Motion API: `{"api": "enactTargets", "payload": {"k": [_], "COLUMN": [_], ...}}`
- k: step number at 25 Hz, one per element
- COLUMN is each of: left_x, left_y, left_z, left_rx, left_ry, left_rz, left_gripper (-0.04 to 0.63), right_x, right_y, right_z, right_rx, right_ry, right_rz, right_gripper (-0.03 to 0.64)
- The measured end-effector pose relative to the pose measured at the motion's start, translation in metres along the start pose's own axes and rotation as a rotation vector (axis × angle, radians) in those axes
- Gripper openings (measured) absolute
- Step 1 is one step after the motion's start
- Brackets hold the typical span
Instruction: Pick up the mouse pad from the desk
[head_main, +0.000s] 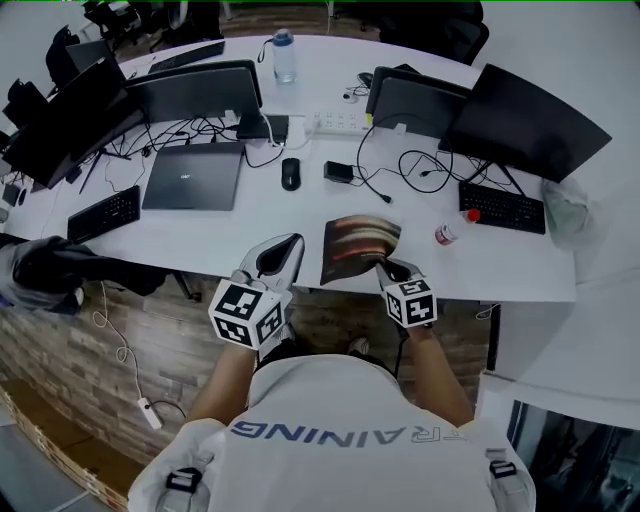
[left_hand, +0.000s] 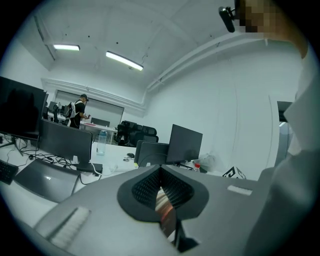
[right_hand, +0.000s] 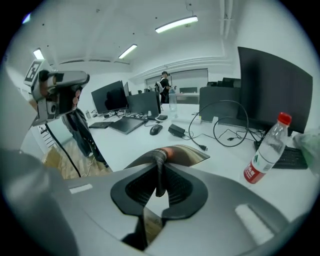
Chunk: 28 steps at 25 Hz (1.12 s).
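Note:
The mouse pad (head_main: 358, 243), brown-striped with a dark rim, has its near edge lifted off the white desk (head_main: 250, 235) at the front edge. My right gripper (head_main: 383, 266) is shut on that near edge; in the right gripper view the pad (right_hand: 185, 153) curls up between the closed jaws of the right gripper (right_hand: 160, 167). My left gripper (head_main: 292, 243) hangs just left of the pad, apart from it, with its jaws together and nothing in them. In the left gripper view a strip of the pad (left_hand: 165, 205) shows beyond the left gripper (left_hand: 160, 170).
A small red-capped bottle (head_main: 447, 233) stands right of the pad. Behind are a black mouse (head_main: 290, 173), a power brick (head_main: 338, 171) with cables, a closed laptop (head_main: 195, 175), two keyboards (head_main: 502, 207) (head_main: 104, 213) and several monitors. A person stands far back in the room (right_hand: 164, 86).

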<state>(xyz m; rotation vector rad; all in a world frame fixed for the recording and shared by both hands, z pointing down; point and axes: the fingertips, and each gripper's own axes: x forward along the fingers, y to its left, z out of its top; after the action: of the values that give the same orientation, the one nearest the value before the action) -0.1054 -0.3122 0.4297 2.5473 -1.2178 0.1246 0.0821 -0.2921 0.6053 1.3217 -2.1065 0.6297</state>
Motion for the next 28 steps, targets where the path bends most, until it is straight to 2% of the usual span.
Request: {"api": "enactTargets", "payload": {"k": [11, 20, 23, 28], "left_x": [0.009, 0.009, 0.007, 0.004], "left_y": [0.003, 0.005, 0.006, 0.003], "left_z": [0.032, 0.048, 0.050, 0.052], "left_rx": [0.021, 0.035, 0.027, 0.026], "left_ry": [-0.052, -0.090, -0.098, -0.105], "left_rz": [-0.013, -0.010, -0.004, -0.004], "left_gripper": [0.000, 0.000, 0.000, 0.000], "right_x": [-0.065, -0.150, -0.155, -0.145], "right_y": [-0.016, -0.015, -0.015, -0.013], "right_z": [0.107, 0.193, 0.198, 0.187], "right_rx": [0.056, 0.005, 0.011, -0.001], "right_ry": [-0.306, -0.588, -0.599, -0.556], "right_rz": [-0.034, -0.060, -0.036, -0.028], "right_gripper": [0.055, 0.055, 0.057, 0.054]}}
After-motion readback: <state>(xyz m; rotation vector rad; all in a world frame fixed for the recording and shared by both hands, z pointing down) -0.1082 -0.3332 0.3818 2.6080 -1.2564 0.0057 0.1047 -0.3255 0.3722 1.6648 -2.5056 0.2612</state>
